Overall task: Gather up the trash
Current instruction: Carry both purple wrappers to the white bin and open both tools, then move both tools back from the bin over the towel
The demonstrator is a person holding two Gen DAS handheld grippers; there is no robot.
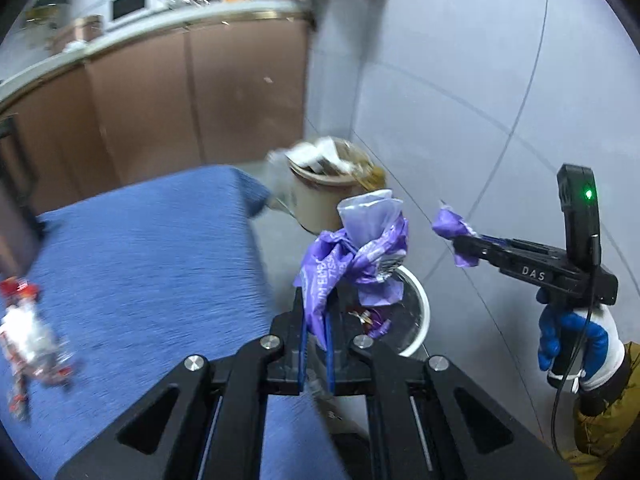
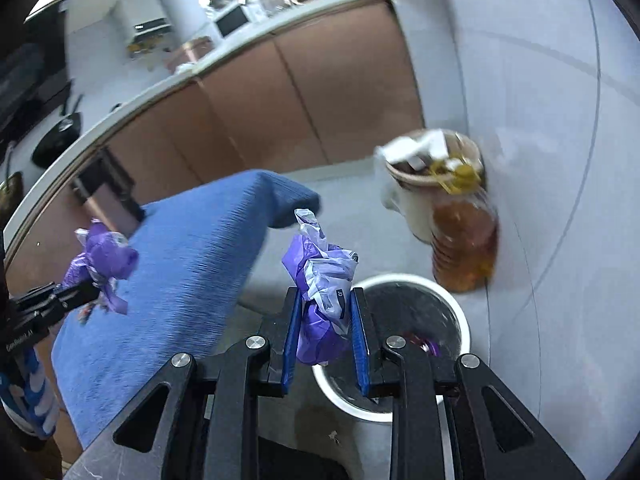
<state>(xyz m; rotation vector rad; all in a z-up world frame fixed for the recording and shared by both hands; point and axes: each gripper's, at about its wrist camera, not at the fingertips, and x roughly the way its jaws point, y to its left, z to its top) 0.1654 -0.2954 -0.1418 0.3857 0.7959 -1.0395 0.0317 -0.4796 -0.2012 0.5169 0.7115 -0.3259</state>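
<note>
A: What surrounds the blue textured cloth-covered desk (image 1: 140, 248)?
B: Pale grey tiled floor (image 1: 460, 92), brown cabinet doors (image 1: 200, 96) under a light countertop (image 2: 132, 102).
A: Anything on it?
B: A white microwave (image 1: 130, 2).

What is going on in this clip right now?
A person is collecting trash with a handheld claw in each hand. The left claw is shut on a crumpled purple wrapper, and the right claw grips another purple wrapper. Both hang near the white bin on the floor beside the blue-covered table.
</note>
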